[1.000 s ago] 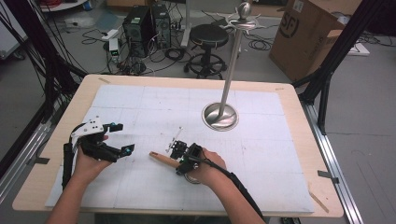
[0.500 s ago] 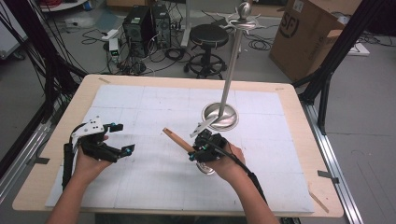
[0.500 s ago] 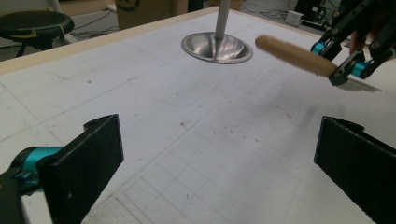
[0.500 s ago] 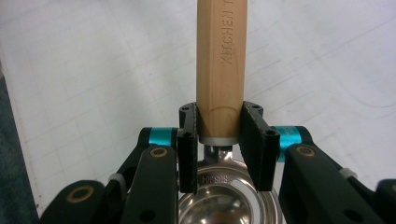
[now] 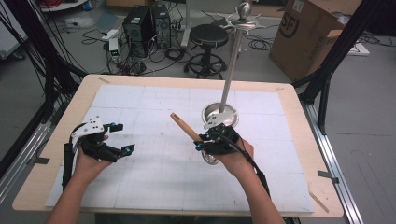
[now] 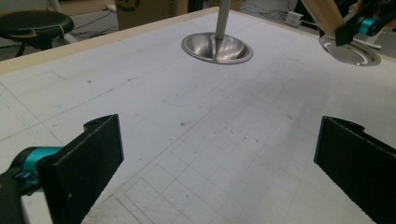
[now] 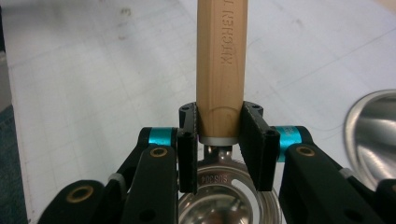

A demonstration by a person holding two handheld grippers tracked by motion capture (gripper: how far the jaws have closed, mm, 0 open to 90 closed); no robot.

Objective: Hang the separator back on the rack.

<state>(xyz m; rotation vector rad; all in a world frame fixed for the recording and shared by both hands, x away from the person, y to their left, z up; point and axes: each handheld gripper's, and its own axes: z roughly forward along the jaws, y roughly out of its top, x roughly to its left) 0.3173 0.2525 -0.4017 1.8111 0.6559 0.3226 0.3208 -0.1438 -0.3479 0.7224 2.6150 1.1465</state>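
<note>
While your right gripper squeezes wooden handle of metal strainer, strainer hangs above white mat, near stand base. Your left gripper sits far left, jaws wide apart, holding nothing.

A wooden handle carried the stamped word "KITCHEN", running lengthwise, followed by a letter that ran out of the right gripper view. Small stamped letters on the steel strainer below it were too blurred to read. On the cardboard box, at about one o'clock beyond the worktop, stood a round mark reading "SF".
</note>
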